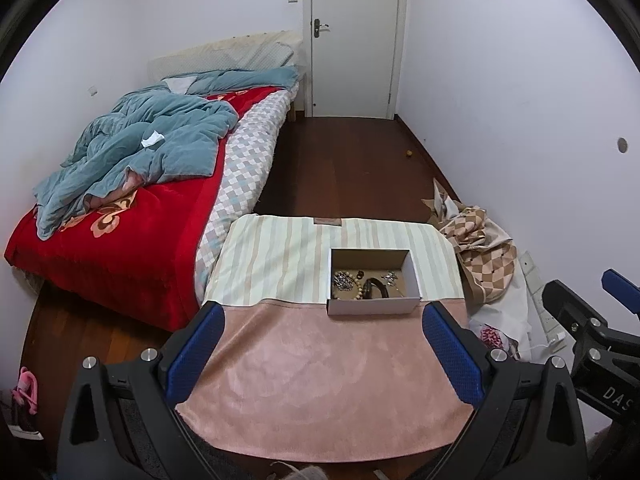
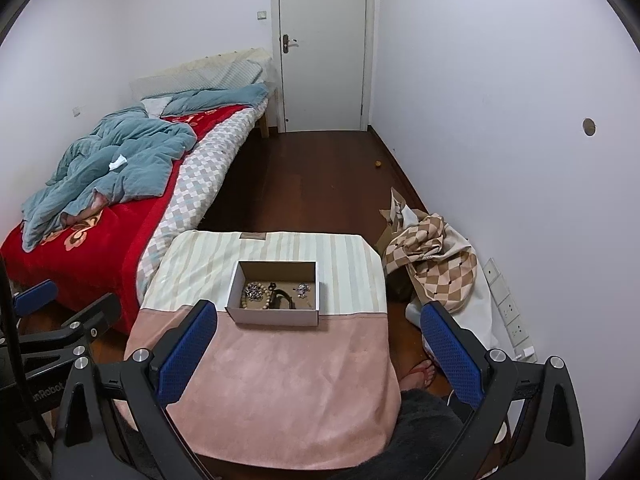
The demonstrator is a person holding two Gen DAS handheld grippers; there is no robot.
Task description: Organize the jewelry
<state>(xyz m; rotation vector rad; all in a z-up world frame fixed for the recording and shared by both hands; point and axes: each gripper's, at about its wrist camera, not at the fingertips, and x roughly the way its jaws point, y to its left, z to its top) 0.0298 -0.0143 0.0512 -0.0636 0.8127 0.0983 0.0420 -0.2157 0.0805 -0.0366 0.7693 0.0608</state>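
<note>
A small open cardboard box (image 1: 372, 306) (image 2: 274, 316) sits on a cloth-covered table (image 1: 320, 380) (image 2: 280, 380), where the striped cloth meets the pink one. Inside lie a wooden bead bracelet (image 1: 362, 288) (image 2: 262, 300), a sparkly silver piece (image 1: 342, 280) (image 2: 252, 290), a dark band (image 1: 378, 284) (image 2: 282, 300) and a small silver charm (image 1: 389, 277) (image 2: 302, 289). My left gripper (image 1: 324, 356) hangs open above the pink cloth, short of the box. My right gripper (image 2: 320, 352) is open too, nearer than the box and empty.
A bed (image 1: 132, 208) (image 2: 100, 200) with a red blanket and blue quilt runs along the left. Checkered fabric (image 1: 480, 252) (image 2: 432, 264) is piled on the floor at the right by wall sockets (image 2: 508, 312). A person's sandalled foot (image 2: 418, 374) shows beside the table. A white door (image 1: 354, 36) is far back.
</note>
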